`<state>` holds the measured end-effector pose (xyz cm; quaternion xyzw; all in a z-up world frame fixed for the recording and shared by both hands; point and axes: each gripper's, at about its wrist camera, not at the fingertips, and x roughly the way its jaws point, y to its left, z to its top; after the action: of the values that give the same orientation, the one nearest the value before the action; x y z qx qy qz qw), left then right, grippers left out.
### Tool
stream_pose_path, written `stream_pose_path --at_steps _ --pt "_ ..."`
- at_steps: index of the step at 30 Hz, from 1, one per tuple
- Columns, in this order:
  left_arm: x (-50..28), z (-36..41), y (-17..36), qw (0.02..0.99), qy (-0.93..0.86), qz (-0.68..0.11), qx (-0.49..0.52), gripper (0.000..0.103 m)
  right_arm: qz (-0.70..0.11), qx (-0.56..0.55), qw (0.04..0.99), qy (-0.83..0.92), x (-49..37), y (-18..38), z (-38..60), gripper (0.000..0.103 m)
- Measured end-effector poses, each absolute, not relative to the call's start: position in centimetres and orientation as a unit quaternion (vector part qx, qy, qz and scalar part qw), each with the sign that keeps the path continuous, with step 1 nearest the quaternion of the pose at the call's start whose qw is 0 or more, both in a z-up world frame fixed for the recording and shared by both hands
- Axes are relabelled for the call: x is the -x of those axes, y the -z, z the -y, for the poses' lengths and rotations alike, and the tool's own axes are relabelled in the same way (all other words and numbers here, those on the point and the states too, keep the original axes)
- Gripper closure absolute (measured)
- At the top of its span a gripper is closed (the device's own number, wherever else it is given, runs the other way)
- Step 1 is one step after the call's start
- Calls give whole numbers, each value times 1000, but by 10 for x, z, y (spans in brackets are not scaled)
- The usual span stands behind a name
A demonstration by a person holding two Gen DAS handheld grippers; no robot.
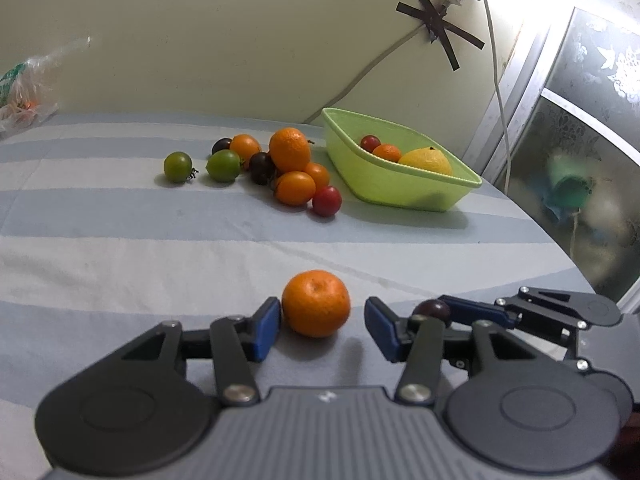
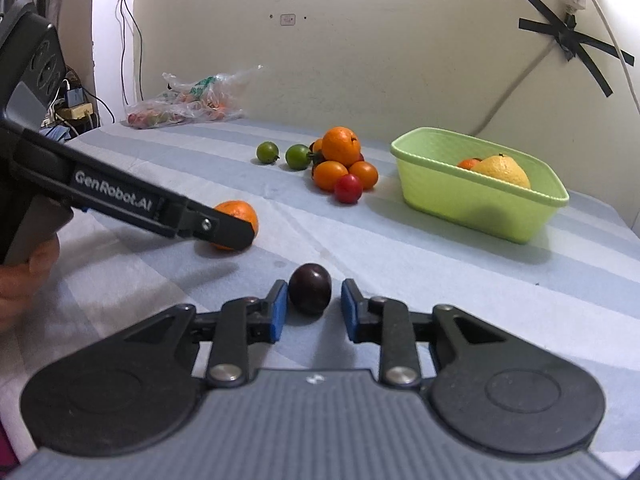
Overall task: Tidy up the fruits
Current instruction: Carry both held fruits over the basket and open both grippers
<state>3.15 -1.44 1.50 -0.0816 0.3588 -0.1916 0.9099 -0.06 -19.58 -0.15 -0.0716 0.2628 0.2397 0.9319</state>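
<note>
Between each open claw's pads, one fruit: orange [image 1: 316, 303], plum [image 2: 310, 289].

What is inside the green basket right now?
The green basket holds a yellow citrus fruit, a small orange fruit and a red cherry tomato. Its near wall hides the floor, so anything lying lower cannot be seen.
</note>
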Motion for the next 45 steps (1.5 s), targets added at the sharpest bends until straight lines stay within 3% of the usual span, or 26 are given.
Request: stream_pose_path --at_steps 18,45 --pt "-21 22 -8 929 184 -318 34 65 -260 80 932 -241 -3 2 187 73" --pt "-19 21 -7 931 181 -314 39 66 -257 84 933 -238 -1 2 185 77"
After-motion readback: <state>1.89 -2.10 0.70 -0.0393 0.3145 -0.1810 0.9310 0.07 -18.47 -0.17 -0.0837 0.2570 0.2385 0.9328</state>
